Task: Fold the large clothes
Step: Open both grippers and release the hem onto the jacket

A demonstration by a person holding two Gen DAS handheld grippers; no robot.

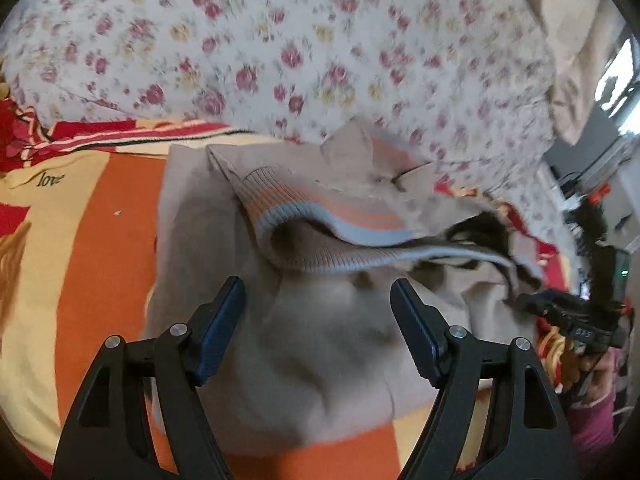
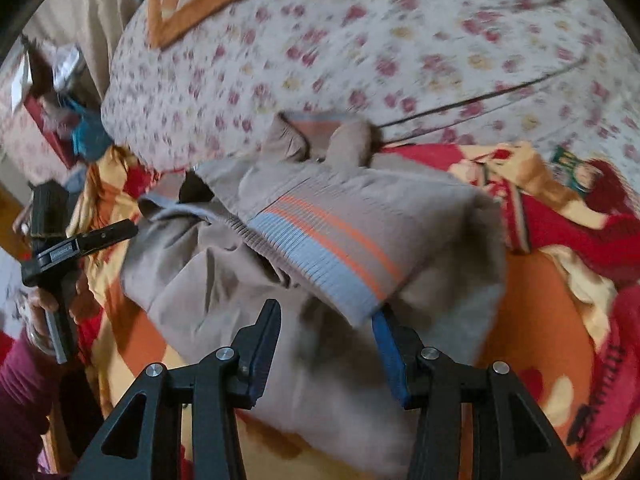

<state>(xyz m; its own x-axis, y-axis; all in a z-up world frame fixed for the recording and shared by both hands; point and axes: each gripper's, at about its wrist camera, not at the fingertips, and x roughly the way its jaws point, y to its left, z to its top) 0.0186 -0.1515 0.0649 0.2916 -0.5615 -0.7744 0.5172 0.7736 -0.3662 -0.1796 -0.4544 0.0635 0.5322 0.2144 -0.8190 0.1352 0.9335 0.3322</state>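
- Left wrist view: left gripper [image 1: 318, 312], black frame with blue pads, jaws spread wide, nothing between them; it hangs over the jacket.
- Jacket [image 1: 304, 344]: beige, bunched and partly folded, lying on the blanket; it fills the middle of both views.
- Cuff [image 1: 320, 216]: ribbed knit with grey edge and orange stripes, lying across the top of the jacket, its opening facing the camera.
- Blanket [image 1: 100, 248]: orange, cream and red, printed; it lies under the jacket and shows to the left and below it.
- Quilt [image 1: 320, 48]: white with small red and yellow flowers, heaped behind the jacket, touching its far edge.
- Right gripper [image 1: 536, 304], seen at the right edge of the left wrist view, held in a hand [image 1: 596, 372] with a magenta sleeve; its tip lies at the jacket's right side.
- Right wrist view: right gripper [image 2: 326, 328], jaws parted, no grip; the striped cuff [image 2: 328, 248] overlaps the tip of the right-hand blue pad, whether touching it cannot be told.
- Jacket [image 2: 340, 380] directly below these jaws, a dark lining patch near its far left corner.
- Left gripper [image 2: 108, 236] at the left edge of this view, held by a hand [image 2: 44, 304]; jaw state not readable from here.
- Both views are blurred, the quilt [image 2: 400, 40] most of all.
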